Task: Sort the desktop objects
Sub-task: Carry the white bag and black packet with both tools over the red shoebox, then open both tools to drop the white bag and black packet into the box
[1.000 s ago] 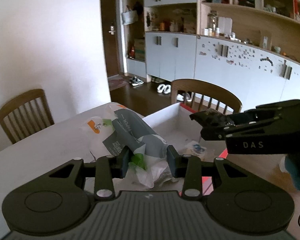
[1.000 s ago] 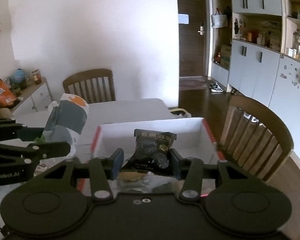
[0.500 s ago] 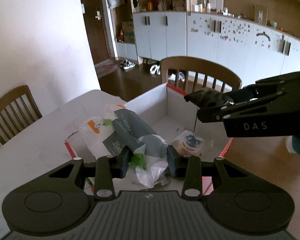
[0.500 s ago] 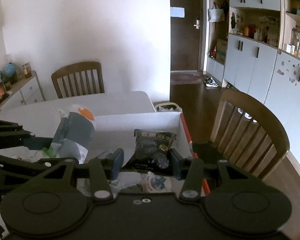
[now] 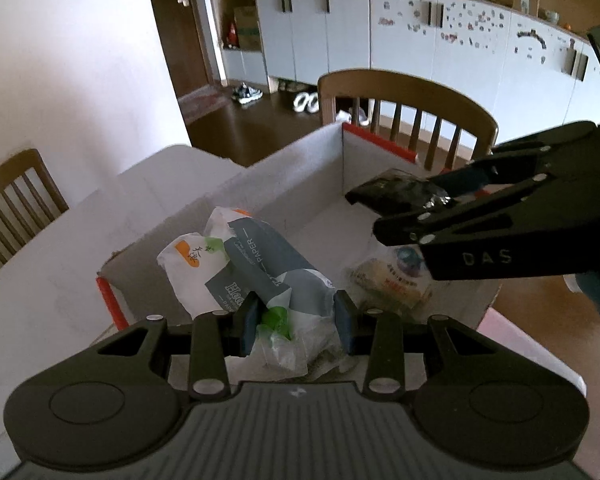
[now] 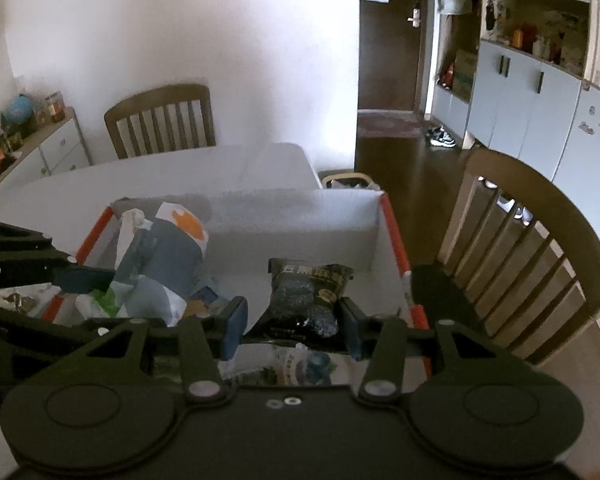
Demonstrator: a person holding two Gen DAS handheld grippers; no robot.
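Observation:
My left gripper (image 5: 296, 320) is shut on a grey-and-white tissue pack (image 5: 256, 268) and holds it over the left part of a white cardboard box with red edges (image 5: 300, 168). My right gripper (image 6: 291, 330) is shut on a black snack bag (image 6: 306, 300) and holds it over the right part of the same box (image 6: 300, 216). The right gripper and its black bag (image 5: 400, 192) show at the right of the left wrist view. The tissue pack (image 6: 160, 256) shows at the left of the right wrist view. A small clear packet (image 5: 392, 280) lies on the box floor.
The box stands on a white table (image 5: 40, 280). A wooden chair (image 5: 408, 116) stands just beyond the box, and another chair (image 6: 160, 120) at the table's far side by the wall. Cabinets and shelves line the room behind.
Both grippers have moved forward and down over the box with their loads. The box interior now fills more of each view. Both stay shut.

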